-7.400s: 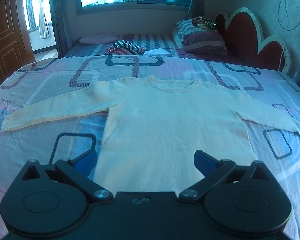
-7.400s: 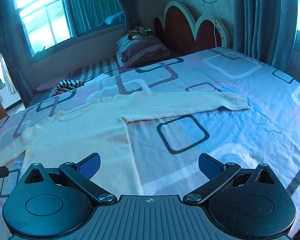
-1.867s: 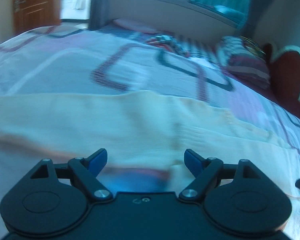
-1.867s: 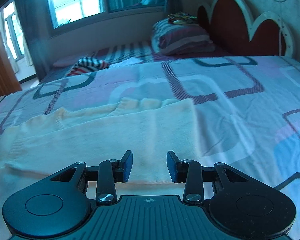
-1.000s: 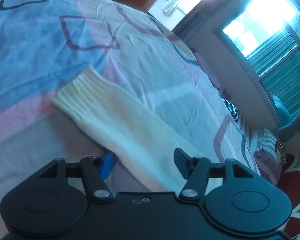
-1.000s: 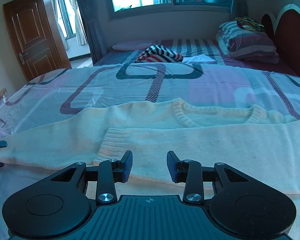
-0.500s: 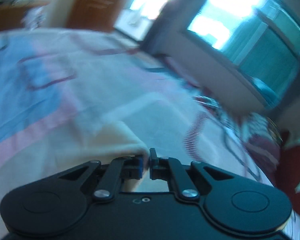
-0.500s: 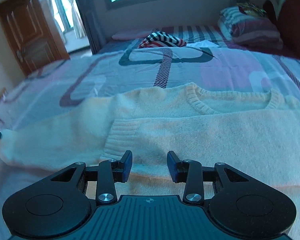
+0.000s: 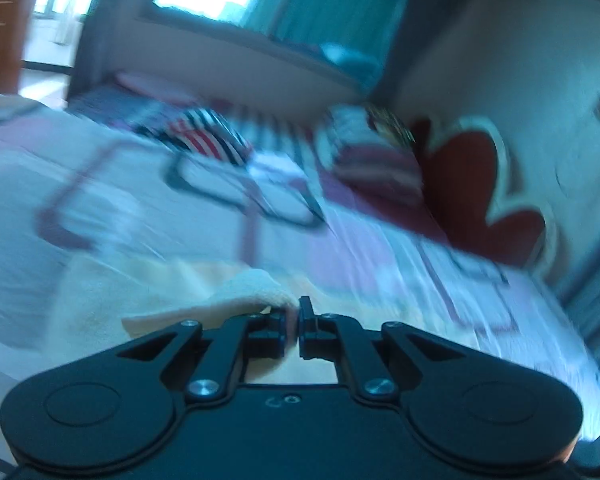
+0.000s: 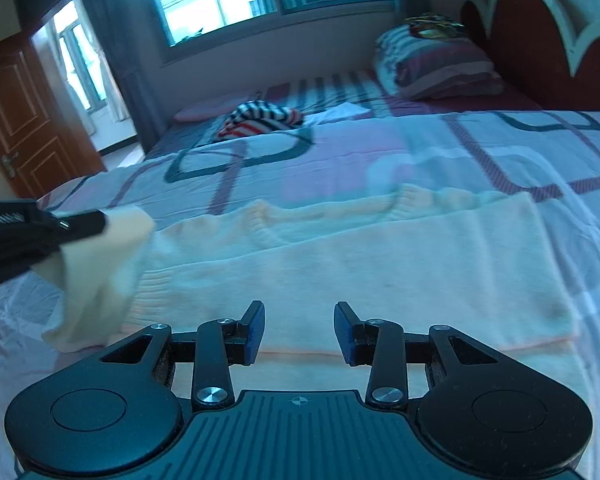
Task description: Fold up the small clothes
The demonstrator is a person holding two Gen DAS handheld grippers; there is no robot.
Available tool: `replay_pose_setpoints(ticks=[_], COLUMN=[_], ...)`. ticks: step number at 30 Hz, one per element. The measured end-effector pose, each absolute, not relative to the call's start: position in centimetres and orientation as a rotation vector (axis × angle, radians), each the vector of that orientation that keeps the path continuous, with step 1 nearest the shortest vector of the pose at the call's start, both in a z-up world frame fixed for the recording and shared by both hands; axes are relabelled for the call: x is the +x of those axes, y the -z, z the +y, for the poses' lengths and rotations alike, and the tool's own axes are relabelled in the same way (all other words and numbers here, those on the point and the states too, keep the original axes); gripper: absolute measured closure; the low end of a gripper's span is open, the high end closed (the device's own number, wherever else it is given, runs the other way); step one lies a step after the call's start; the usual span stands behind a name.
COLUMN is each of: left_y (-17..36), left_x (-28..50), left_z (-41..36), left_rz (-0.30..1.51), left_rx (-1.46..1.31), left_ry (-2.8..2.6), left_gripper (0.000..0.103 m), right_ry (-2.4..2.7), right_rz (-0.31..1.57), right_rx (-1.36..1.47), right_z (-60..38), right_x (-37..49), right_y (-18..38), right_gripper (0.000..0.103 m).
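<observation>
Sleeve (image 10: 100, 264) of the cream knit sweater (image 10: 380, 264) now hangs lifted off the bedspread (image 10: 340, 160), where a second ago it lay flat along the cover with its ribbed cuff outstretched. The left gripper (image 9: 298, 322), spread wide around that sleeve then, has its jaws pressed together on a bunched fold of the knit; the right wrist view shows it coming in from the left edge, raised above the bed with the cloth draping down from it. Its own view is smeared by motion. The right gripper (image 10: 299, 330) hovers low and level over the sweater's body, jaws parted with nothing between them, much as half a second before. The other sleeve lies folded across the chest below the ribbed neckline. Beyond, a striped garment (image 10: 260, 118) is crumpled near a striped pillow (image 10: 436, 64) by the scalloped red headboard (image 10: 540, 28).
</observation>
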State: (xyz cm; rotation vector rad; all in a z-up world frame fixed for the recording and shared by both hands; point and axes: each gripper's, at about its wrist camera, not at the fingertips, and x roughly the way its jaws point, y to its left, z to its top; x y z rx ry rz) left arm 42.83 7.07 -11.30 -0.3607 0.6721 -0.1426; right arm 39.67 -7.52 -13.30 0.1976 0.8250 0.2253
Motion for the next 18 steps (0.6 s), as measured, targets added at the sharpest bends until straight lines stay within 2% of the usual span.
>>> replay_pose_setpoints(ticks=[4,6,7,8,9,10,18], left_y=[14.4,15.5,15.6,15.5,15.3,14.9,13.7], left_x=[43.6,43.3,43.0,42.6,42.2,41.5,37.3], left_z=[3.3,2.4,2.1,1.8,1.8,1.8,7.3], left_rz=[0.783,0.844,0.863,0.864,0.851,0.825,0.788], left_rx=[-0.263,-0.229,-0.220,-0.204,-0.186,-0.163,-0.112], left_ry=[0.176,0.175,0.173,0.164,0.151,0.135,-0.027], left_gripper=[0.095,0.070,0.062,0.038,0.020,0.017,0.016], right_ry=[-0.187,-0.187,-0.191,-0.196,-0.200,-0.206,-0.326], right_rz=[0.831,0.840,0.844,0.845,0.844,0.844,0.836], right_rx=[0.207,0.212,0.216,0.217,0.216,0.213,0.170], right_z=[-10.3,-11.0,-11.3,-11.4,-11.5,-11.4,-7.8], right_x=[38.7,38.4,38.2,38.0,37.9,37.8,37.9], right_y=[13.2,13.4,13.4,13.4,13.4,13.5,13.4], right_gripper=[0.065,0.065,0.065,0.065,0.065,0.065,0.064])
